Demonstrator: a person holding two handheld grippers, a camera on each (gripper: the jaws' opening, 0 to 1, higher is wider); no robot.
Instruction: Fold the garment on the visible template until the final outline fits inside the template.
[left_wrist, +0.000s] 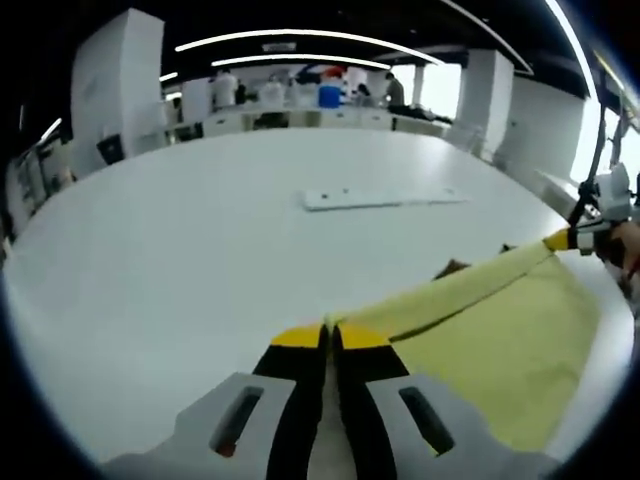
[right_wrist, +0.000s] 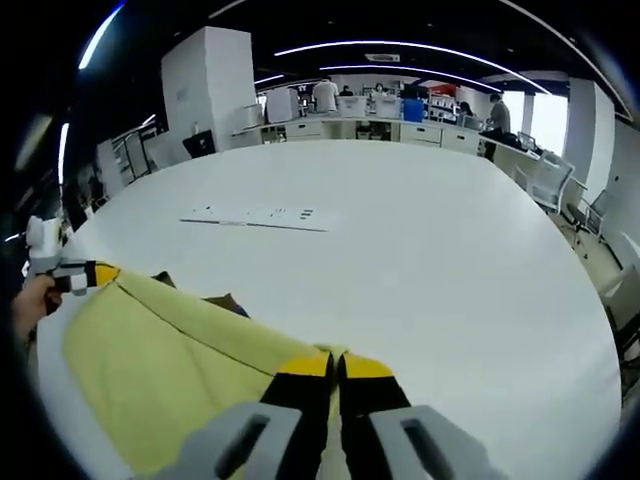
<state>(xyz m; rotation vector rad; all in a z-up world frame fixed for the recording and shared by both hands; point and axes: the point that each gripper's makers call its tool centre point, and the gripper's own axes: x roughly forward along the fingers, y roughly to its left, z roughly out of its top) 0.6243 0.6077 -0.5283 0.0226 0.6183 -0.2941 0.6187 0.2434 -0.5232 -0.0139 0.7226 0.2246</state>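
Observation:
A pale yellow garment (left_wrist: 500, 340) hangs stretched between the two grippers above the white table (left_wrist: 200, 250). My left gripper (left_wrist: 330, 335) is shut on one corner of its upper edge. The right gripper (left_wrist: 560, 240) shows at the far right of the left gripper view, gripping the other corner. In the right gripper view my right gripper (right_wrist: 335, 365) is shut on the yellow garment (right_wrist: 150, 370), and the left gripper (right_wrist: 95, 275) holds the far corner at the left. Something dark (right_wrist: 215, 300) peeks from behind the garment's edge; I cannot tell what it is.
A flat white strip (left_wrist: 385, 197) with small marks lies on the table beyond the garment, also seen as the white strip (right_wrist: 255, 217). Desks, pillars and several people stand far behind the table. A hand (right_wrist: 25, 305) holds the left gripper.

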